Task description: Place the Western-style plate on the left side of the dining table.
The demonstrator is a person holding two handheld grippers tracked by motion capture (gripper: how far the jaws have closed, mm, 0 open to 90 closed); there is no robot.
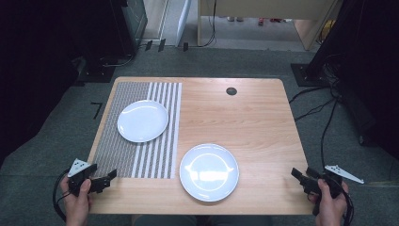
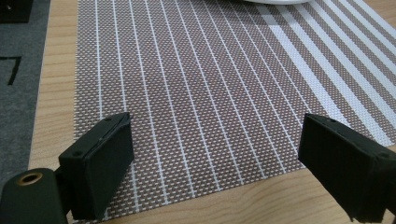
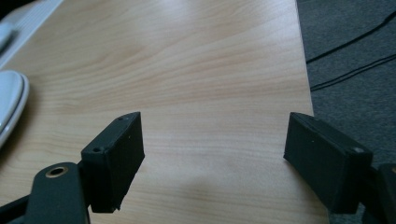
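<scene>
Here the wooden table [image 1: 254, 122] carries two white plates and one striped placemat [image 1: 141, 155]. The near plate [image 1: 209, 172] sits on bare wood just beside the placemat's right edge and close to the table's front edge; the far plate [image 1: 142, 120] lies on the placemat, toward its back half. A small dark round grommet [image 1: 231, 91] is set in the wood near the far edge.

The left gripper [image 1: 107, 179] hovers at the front left corner, over the near edge of the placemat, its jaws spread wide with nothing between them; in the left gripper view the woven mat fills the gap and the far plate's rim [image 2: 275, 1] peeks in at the top. The right gripper [image 1: 297, 175] is at the front right corner, jaws likewise spread and empty, well apart from the near plate [image 3: 9, 105]. Between that plate and the right edge lies a broad stretch of open wood. Two hands, two grippers.
</scene>
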